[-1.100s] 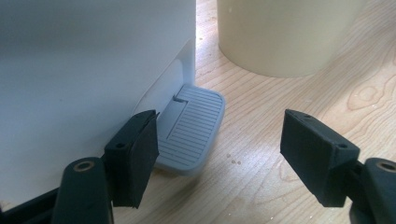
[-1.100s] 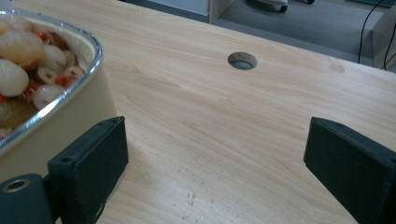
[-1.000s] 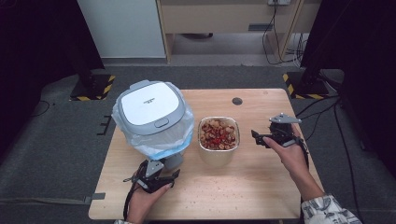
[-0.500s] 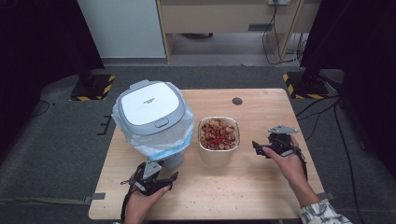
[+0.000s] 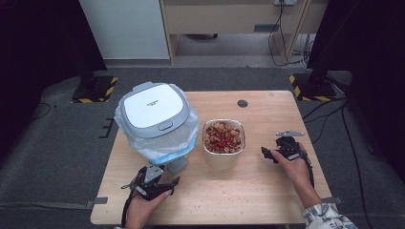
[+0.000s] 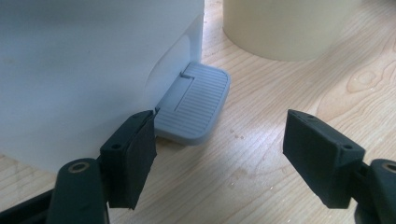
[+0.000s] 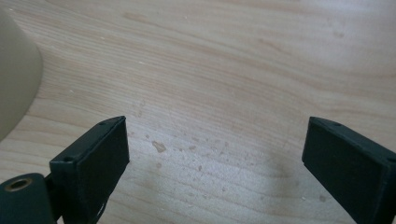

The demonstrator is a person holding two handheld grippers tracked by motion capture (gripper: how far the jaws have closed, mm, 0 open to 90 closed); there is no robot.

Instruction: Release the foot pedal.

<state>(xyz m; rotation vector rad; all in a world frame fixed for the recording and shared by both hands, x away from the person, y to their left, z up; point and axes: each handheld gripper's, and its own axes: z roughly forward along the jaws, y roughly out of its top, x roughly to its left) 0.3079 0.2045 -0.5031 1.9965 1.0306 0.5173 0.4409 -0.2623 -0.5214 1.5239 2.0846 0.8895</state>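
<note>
High view shows a wooden table (image 5: 267,191) with a lidded pedal bin (image 5: 155,121), lined with a plastic bag, at its left. Just right of it stands a bowl of food (image 5: 223,138). Near the front edge, the left gripper (image 5: 160,183) sits just before the bin's grey pedal (image 6: 194,102), jaws wide apart, holding nothing. Right of the bowl, the right gripper (image 5: 270,153) hovers low over bare wood, jaws spread, empty.

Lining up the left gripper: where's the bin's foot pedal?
In the left gripper view, the grey pedal juts from the bin's base onto the table, just beyond the left pad.
</note>
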